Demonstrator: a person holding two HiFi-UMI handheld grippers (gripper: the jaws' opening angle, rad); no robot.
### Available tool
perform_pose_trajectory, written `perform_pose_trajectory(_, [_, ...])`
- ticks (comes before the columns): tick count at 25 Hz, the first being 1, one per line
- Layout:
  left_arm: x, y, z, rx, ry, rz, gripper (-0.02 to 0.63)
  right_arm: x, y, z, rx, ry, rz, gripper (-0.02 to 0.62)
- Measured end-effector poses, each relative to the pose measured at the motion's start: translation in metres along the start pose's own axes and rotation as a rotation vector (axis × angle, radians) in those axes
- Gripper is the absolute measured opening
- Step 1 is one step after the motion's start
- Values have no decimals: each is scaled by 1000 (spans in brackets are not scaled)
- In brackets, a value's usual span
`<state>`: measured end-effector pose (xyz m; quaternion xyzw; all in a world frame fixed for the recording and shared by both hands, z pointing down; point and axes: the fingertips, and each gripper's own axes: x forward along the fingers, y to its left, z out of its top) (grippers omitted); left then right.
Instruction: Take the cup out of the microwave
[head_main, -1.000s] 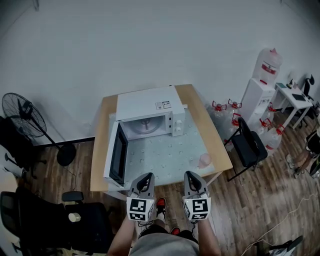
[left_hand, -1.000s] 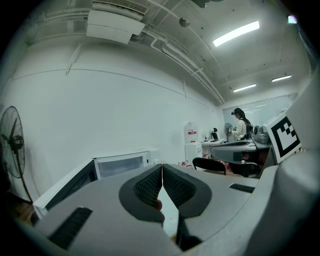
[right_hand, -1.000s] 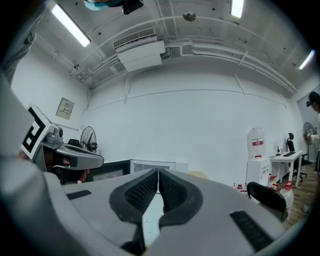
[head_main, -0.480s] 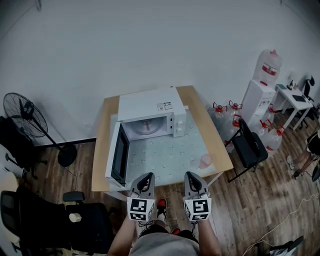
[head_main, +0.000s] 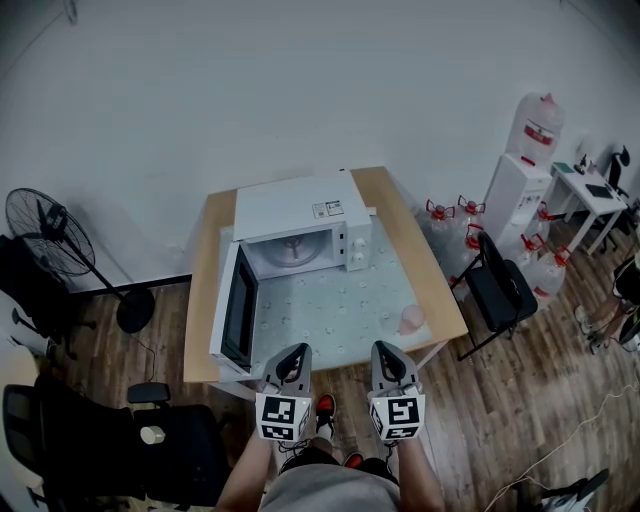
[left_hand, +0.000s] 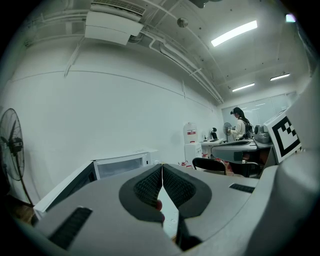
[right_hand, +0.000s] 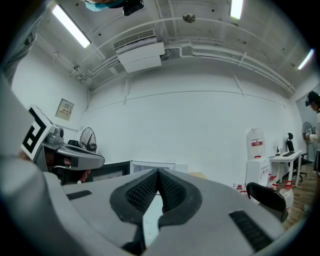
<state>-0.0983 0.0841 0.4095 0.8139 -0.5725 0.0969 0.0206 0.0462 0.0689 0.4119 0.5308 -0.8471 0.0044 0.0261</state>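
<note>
Left gripper (head_main: 293, 352) and right gripper (head_main: 386, 348) both closed, empty, at table (head_main: 418, 262) edge; cup (head_main: 411, 320) sits on table, outside open-doored microwave (head_main: 300, 222)

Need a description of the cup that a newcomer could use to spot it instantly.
Find the wooden table against the white wall, with a white microwave on it, door open. A pale mat lies in front of the microwave; the cup sits near its front right corner, outside the microwave. It is the only small, pinkish, see-through thing on the table.
</note>
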Motion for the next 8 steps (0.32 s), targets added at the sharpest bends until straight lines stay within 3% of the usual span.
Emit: perform_pose_trajectory(8, [3, 3, -2, 6, 4, 2, 24, 3, 1, -3, -5, 5, 3, 17])
